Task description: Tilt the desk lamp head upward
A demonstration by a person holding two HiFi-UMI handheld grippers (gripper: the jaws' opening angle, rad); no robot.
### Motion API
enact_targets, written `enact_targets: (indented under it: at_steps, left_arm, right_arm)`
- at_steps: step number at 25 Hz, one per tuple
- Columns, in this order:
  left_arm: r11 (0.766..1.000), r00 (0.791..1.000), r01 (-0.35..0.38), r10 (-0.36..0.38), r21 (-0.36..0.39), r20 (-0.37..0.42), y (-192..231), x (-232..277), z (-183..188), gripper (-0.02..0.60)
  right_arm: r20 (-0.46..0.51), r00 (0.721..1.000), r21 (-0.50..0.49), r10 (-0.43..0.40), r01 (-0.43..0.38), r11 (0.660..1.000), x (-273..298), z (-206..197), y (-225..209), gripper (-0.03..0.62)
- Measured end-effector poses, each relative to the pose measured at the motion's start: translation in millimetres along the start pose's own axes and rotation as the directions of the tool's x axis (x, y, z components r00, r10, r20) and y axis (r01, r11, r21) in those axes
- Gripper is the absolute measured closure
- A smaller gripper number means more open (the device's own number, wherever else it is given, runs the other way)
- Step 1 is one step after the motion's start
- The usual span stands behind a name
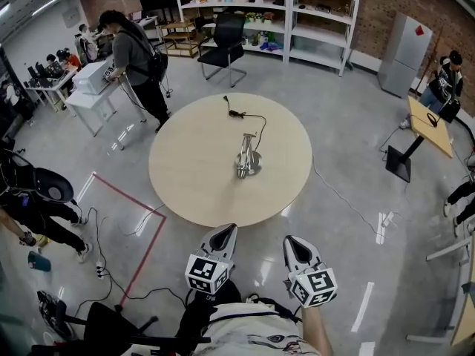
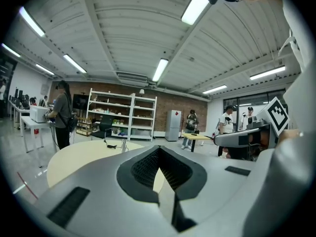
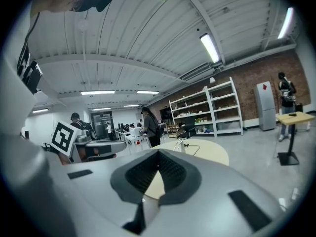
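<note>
A small silver desk lamp (image 1: 247, 158) stands near the middle of the round beige table (image 1: 193, 191), with its black cord (image 1: 241, 114) trailing toward the far edge. The lamp arm leans over its round base. My left gripper (image 1: 225, 231) and right gripper (image 1: 291, 241) hover side by side over the floor, just short of the table's near edge and well away from the lamp. Both have their jaws shut with nothing in them. The left gripper view shows the lamp (image 2: 123, 145) far off beyond its shut tips (image 2: 159, 149). In the right gripper view the lamp (image 3: 180, 144) also stands far off.
A person (image 1: 137, 61) stands by a white desk beyond the table at the left. A black chair (image 1: 225, 43) and white shelves (image 1: 297, 13) are at the back. Red tape (image 1: 141, 243) and cables mark the floor at the left. A standing desk (image 1: 427, 128) is at the right.
</note>
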State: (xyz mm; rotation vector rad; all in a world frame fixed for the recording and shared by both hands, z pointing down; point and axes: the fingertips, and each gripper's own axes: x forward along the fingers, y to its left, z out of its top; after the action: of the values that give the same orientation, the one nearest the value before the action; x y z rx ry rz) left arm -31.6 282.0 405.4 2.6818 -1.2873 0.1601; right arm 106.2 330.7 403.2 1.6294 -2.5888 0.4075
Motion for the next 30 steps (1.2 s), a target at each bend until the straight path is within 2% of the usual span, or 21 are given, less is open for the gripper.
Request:
enact_targets:
  at_steps: [6, 10, 13, 21, 24, 30]
  left_arm:
    - [1.000, 0.999, -0.022, 0.021, -0.013, -0.025, 19.4, 18.2, -5.7, 0.591]
    - [0.999, 0.999, -0.029, 0.028, -0.025, -0.039, 49.3, 46.2, -10.0, 0.591]
    - [0.999, 0.999, -0.026, 0.025, -0.031, -0.045, 75.2, 73.6, -8.9, 0.591]
    - [0.999, 0.996, 0.015, -0.018, -0.036, -0.089, 152.0, 155.7, 4.1, 0.591]
    - [0.999, 0.993, 0.033, -0.037, -0.033, -0.111, 180.8, 182.4, 3.5, 0.591]
    - [0.997, 0.984, 0.067, -0.074, -0.049, -0.159, 233.2, 222.0, -2.5, 0.591]
  right_arm:
    - [-0.014, 0.999, 0.002, 0.036, -0.036, 0.999, 26.4, 1.3, -5.0, 0.591]
    - [-0.025, 0.998, -0.010, 0.059, -0.059, 0.998, 58.5, 0.1, -10.6, 0.591]
    - [-0.041, 0.998, -0.005, 0.042, -0.043, 0.999, 88.7, -0.4, -25.0, 0.591]
    - [-0.071, 0.997, -0.024, 0.006, -0.008, 1.000, 187.1, 27.6, -62.6, 0.591]
    - [-0.094, 0.995, 0.001, -0.010, 0.010, 1.000, 226.0, 32.2, -73.4, 0.591]
    - [-0.127, 0.992, -0.005, -0.006, 0.005, 1.000, 293.7, 44.4, -72.1, 0.591]
